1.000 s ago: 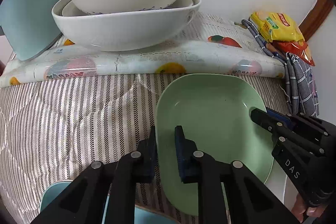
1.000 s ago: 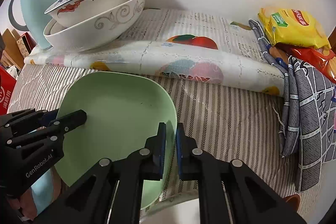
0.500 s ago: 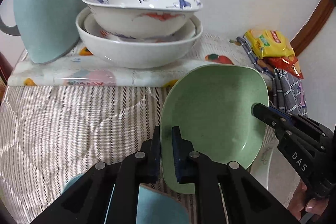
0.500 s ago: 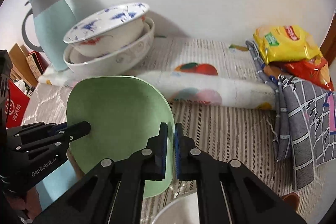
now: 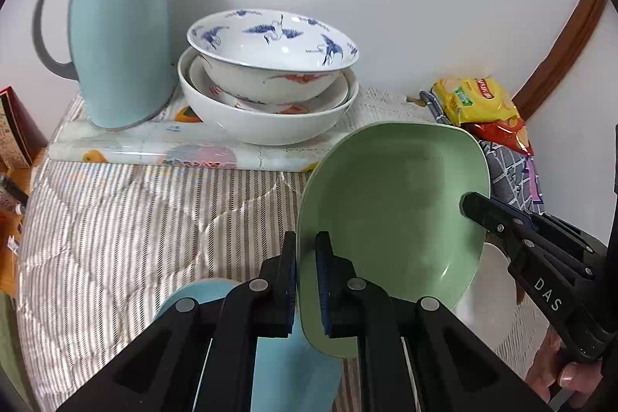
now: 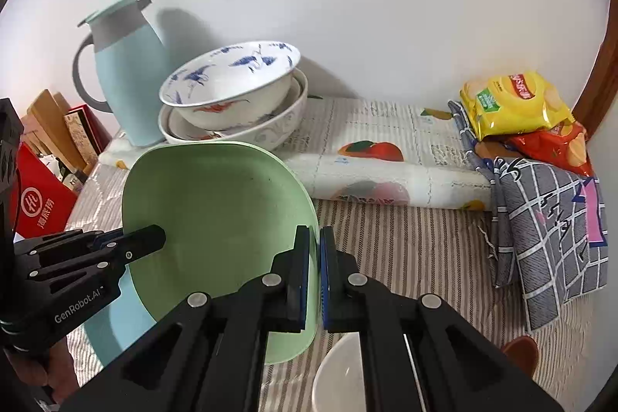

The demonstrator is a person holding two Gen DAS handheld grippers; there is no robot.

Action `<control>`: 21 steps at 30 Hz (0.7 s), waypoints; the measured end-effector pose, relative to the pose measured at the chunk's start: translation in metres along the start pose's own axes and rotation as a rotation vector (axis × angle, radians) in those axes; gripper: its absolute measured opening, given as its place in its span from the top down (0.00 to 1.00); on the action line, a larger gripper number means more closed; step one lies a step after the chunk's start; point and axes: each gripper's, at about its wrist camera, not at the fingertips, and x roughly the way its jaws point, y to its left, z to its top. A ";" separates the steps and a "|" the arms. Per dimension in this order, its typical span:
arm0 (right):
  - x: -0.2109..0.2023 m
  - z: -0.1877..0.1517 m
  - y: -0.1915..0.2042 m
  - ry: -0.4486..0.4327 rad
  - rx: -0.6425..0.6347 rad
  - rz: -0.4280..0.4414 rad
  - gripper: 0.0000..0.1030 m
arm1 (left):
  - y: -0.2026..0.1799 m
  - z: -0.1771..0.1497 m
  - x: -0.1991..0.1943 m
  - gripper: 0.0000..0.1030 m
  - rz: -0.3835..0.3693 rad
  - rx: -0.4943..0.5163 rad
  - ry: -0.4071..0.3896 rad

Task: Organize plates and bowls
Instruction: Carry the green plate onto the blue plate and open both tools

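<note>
The green plate (image 5: 390, 215) is held tilted above the striped quilted surface (image 5: 116, 219), its hollow face turned toward both cameras. The left claw (image 5: 306, 280) is nearly closed, pinching the plate's left rim; the right claw (image 6: 314, 273) is likewise clamped on the opposite rim. The plate's lower edge is hidden behind the claw bodies in both views. A light blue plate (image 5: 278, 365) lies on the surface beneath, mostly covered by the left claw, and a white dish (image 6: 340, 377) sits under the right claw, cut off by the frame so its shape is hard to tell. At the back, the stacked bowls (image 5: 270, 80) rest on a fruit-print mat (image 5: 154, 145) beside a pale blue thermos jug (image 5: 116, 26). Snack packets (image 6: 513, 103) and a grey checked cloth (image 6: 548, 226) lie at the right. Compared with a second ago, the plate has risen off the surface and tipped more upright, and the whole jug now shows.
</note>
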 end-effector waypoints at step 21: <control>-0.070 -0.045 0.048 -0.040 -0.036 0.028 0.95 | 0.021 -0.067 -0.075 0.90 0.030 -0.031 -0.031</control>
